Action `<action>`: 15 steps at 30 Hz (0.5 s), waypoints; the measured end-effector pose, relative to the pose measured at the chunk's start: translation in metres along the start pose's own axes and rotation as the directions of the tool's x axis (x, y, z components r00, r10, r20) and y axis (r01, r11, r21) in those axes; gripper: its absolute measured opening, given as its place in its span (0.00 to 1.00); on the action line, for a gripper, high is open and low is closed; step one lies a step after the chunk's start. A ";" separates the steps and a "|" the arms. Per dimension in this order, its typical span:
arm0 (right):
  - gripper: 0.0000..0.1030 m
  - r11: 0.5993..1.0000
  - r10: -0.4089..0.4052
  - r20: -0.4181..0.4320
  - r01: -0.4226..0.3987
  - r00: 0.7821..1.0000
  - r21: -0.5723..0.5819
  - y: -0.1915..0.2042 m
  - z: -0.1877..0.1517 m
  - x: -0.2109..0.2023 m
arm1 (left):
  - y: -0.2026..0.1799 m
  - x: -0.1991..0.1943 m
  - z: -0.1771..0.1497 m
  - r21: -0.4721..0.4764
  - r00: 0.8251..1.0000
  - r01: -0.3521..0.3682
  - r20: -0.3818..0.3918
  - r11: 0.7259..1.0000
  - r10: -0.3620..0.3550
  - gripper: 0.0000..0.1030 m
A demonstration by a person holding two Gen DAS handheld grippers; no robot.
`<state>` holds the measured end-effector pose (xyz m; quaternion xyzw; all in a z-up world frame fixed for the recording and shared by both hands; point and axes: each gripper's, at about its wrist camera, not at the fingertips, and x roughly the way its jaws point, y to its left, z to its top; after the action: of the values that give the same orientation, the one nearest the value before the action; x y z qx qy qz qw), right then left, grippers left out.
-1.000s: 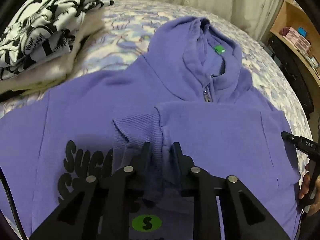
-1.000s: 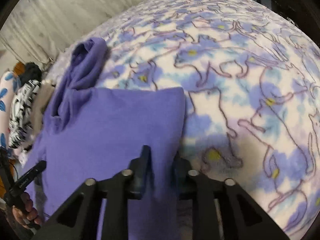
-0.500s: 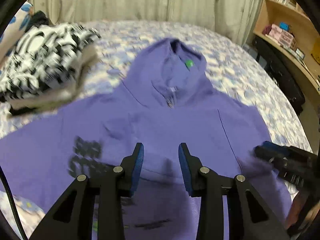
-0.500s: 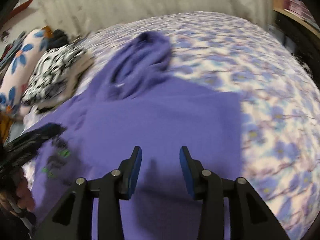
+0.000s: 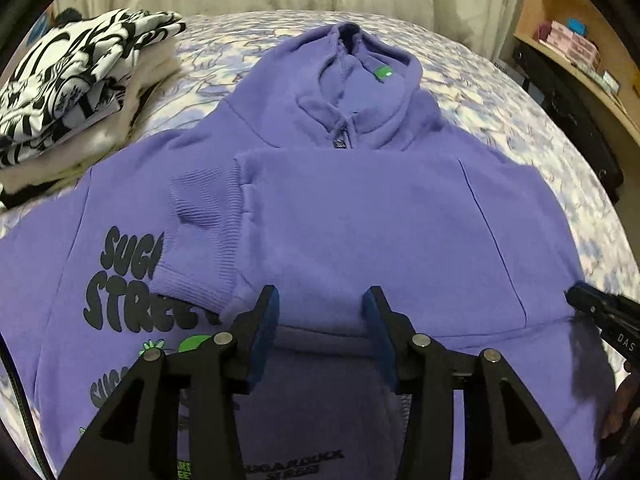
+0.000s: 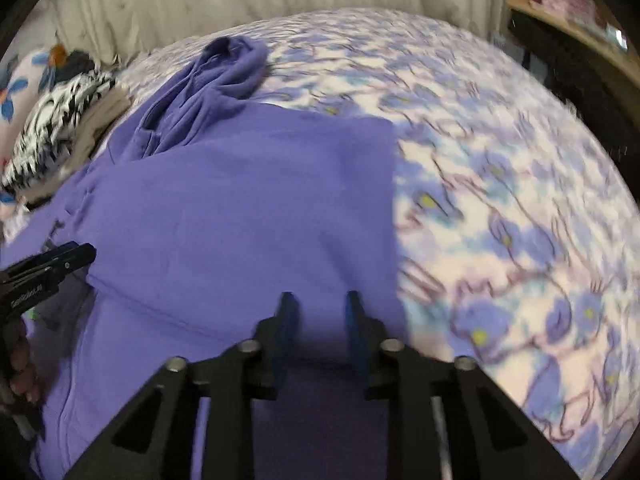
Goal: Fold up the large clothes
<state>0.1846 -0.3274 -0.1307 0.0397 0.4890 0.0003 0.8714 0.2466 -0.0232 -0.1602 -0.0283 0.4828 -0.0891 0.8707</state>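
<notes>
A bed point(image 5: 500, 92) covered in a blue and white cat-print blanket is filling both views, with a pale curtain hanging behind it and a wooden shelf point(image 5: 576, 48) standing off to one side. A large purple hoodie point(image 5: 360, 232) is lying flat across the bed, hood pointing toward the curtain. A stack of folded clothes point(image 5: 76, 92) topped by a black and white print is sitting near the hoodie's shoulder.

One sleeve is now lying folded across the chest, its ribbed cuff point(image 5: 200, 236) resting beside dark lettering on the front. A second ago the left tongs point(image 5: 322, 320) were pinching that cuff; they have since let it go and pulled back — their blue pads are spreading, with nothing between them. That suggests the sleeve fold is placed and the body fold comes next.

The folded sleeve's near edge is lying just beyond the left tongs' tips, apart from the pads. The right tongs point(image 6: 318, 312) are hovering over the hoodie's outer side edge, where purple fabric meets the blanket. They were wider half a second ago and are now closing — the pads are standing narrowly apart, and fabric is lying beneath them, but the blur is hiding whether any is caught between. Each tool is also showing at the edge of the other's view.
</notes>
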 end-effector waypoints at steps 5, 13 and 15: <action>0.20 0.997 -0.031 0.010 0.031 0.999 0.069 -0.005 -0.002 -0.012 | -0.002 -0.010 -0.003 -0.012 0.999 -0.048 -0.019 0.999 0.048 0.57; 0.34 0.989 0.022 0.012 -0.024 1.000 0.149 0.009 -0.022 -0.026 | -0.005 -0.048 -0.025 -0.021 0.994 -0.106 -0.013 0.994 0.106 0.63; 0.34 0.990 0.026 -0.002 -0.025 1.000 0.142 0.016 -0.029 -0.026 | -0.005 -0.058 -0.030 -0.032 0.994 -0.109 -0.003 0.994 0.109 0.63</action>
<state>0.1472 -0.3107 -0.1226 0.1078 0.4889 -0.0231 0.8653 0.1907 -0.0159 -0.1268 -0.0157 0.4855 -0.0338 0.8735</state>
